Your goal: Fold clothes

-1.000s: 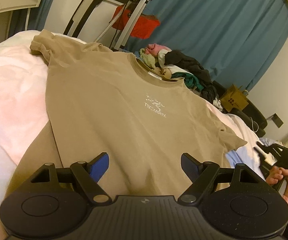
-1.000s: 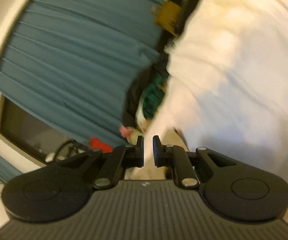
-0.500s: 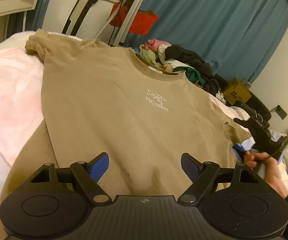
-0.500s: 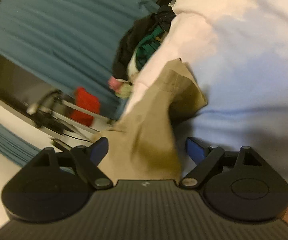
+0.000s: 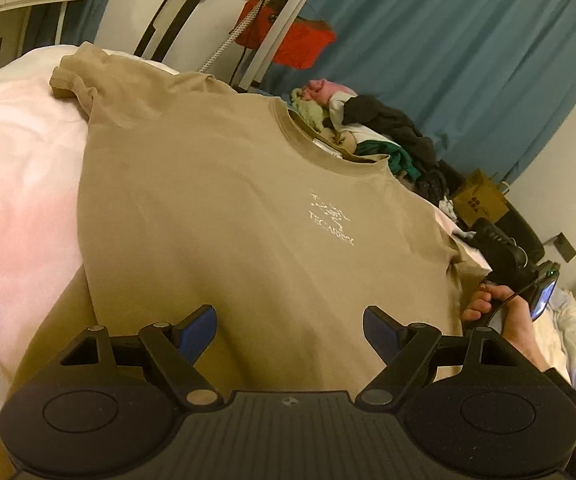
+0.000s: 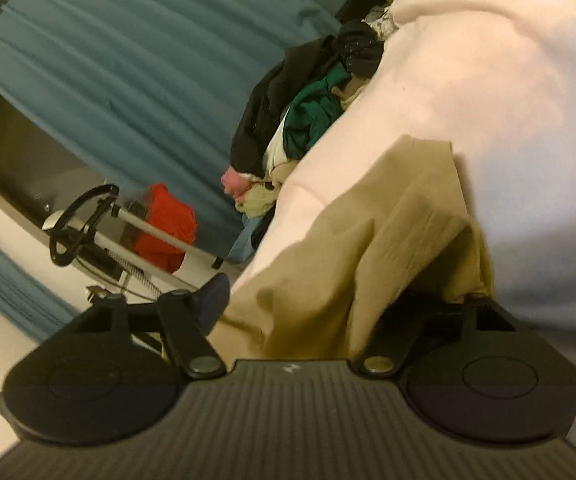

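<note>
A: On the bed (image 5: 12,184), a tan T-shirt (image 5: 224,208) is lying flat, front up, its collar pointing to the far side and a white logo showing on the chest.

B: And the left gripper (image 5: 288,330)?

A: It is hovering over the shirt's near hem with its jaws spread wide, gripping nothing.

B: The right gripper (image 6: 300,300)?

A: It is sitting at the shirt's right sleeve (image 6: 388,232). The jaws are standing wide, and the bunched sleeve cloth is lying between them, draping over the right finger. From the left wrist view, the person's hand (image 5: 500,312) is holding that tool at the shirt's right edge.

B: Anything beyond?

A: A pile of clothes (image 5: 372,136) is lying just past the collar, in front of a blue curtain (image 5: 468,60).
</note>
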`<action>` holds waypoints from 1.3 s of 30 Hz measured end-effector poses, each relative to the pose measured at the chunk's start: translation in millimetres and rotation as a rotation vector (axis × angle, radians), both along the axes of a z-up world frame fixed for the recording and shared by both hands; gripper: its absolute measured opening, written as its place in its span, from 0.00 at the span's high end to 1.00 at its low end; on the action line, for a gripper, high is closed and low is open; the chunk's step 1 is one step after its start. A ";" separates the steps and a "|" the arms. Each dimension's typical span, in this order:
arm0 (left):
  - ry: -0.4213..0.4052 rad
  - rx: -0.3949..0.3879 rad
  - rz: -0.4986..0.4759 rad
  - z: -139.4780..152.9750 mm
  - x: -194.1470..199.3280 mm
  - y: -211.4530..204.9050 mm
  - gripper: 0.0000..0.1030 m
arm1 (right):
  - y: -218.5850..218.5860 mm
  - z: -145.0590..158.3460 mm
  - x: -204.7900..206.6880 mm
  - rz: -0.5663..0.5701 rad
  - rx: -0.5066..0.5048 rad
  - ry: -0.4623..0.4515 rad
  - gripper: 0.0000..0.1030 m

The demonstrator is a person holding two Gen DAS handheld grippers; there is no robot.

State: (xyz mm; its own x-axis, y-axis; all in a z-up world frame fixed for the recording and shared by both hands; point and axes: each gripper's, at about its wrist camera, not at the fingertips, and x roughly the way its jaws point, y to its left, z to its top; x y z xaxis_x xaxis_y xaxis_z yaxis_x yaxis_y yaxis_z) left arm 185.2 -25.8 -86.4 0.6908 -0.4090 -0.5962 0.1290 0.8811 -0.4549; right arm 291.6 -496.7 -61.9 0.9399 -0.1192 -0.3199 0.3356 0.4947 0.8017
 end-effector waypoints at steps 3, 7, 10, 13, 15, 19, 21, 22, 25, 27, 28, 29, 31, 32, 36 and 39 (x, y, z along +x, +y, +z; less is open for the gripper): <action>-0.005 -0.005 0.010 2.4 1.8 4.3 0.20 | -1.9 5.1 3.8 -0.035 -0.016 0.081 0.85; -0.013 -0.035 0.024 11.9 -3.7 16.6 0.20 | -0.1 28.0 -8.9 -0.083 -0.101 0.077 0.94; -0.030 -0.027 0.045 23.6 -10.4 27.0 0.20 | 18.2 58.8 -15.8 -0.086 -0.227 0.100 0.94; -0.055 -0.035 0.080 36.0 -17.3 40.2 0.19 | 51.9 98.2 -17.2 -0.088 -0.387 0.124 0.94; -0.059 -0.041 0.107 42.7 -18.8 52.3 0.19 | 82.8 124.6 -12.3 -0.090 -0.489 0.122 0.94; -0.067 -0.014 0.148 47.4 -24.9 73.1 0.19 | 165.3 158.4 16.0 -0.059 -0.745 0.142 0.94; -0.054 -0.004 0.170 44.0 -26.4 82.6 0.19 | 212.7 159.4 32.3 -0.011 -0.885 0.160 0.94; -0.047 0.001 0.181 42.3 -26.9 87.0 0.19 | 234.8 153.8 40.5 0.025 -0.933 0.168 0.94; -0.031 0.022 0.191 36.4 -20.9 91.8 0.19 | 291.8 123.3 69.2 0.171 -1.018 0.208 0.94; -0.028 0.026 0.189 31.5 -15.7 92.8 0.19 | 323.9 96.0 88.4 0.274 -1.089 0.267 0.93; -0.025 0.029 0.188 28.8 -13.0 93.3 0.19 | 336.2 82.1 97.4 0.332 -1.111 0.299 0.92; -0.016 0.038 0.191 24.8 -9.5 93.1 0.19 | 344.9 69.5 106.7 0.386 -1.116 0.334 0.92; 0.007 0.043 0.189 17.7 -2.0 93.0 0.19 | 349.8 53.9 118.5 0.451 -1.099 0.382 0.90; 0.019 0.045 0.187 14.1 1.8 92.9 0.19 | 349.2 50.5 121.2 0.462 -1.088 0.391 0.88; 0.010 0.084 0.164 14.3 -1.0 83.4 0.19 | 328.2 67.5 108.3 0.499 -0.948 0.320 0.35; -0.009 0.119 0.142 17.4 -6.8 74.4 0.19 | 320.9 95.3 78.5 0.524 -0.906 0.222 0.18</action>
State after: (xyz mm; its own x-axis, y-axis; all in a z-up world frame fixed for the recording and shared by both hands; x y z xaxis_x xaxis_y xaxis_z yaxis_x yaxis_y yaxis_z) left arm 178.4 48.6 -69.0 0.7421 -0.2337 -0.6282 0.0027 0.9383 -0.3459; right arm 370.1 -175.8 33.4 0.8748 0.0034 -0.4845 0.0018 0.9999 0.0103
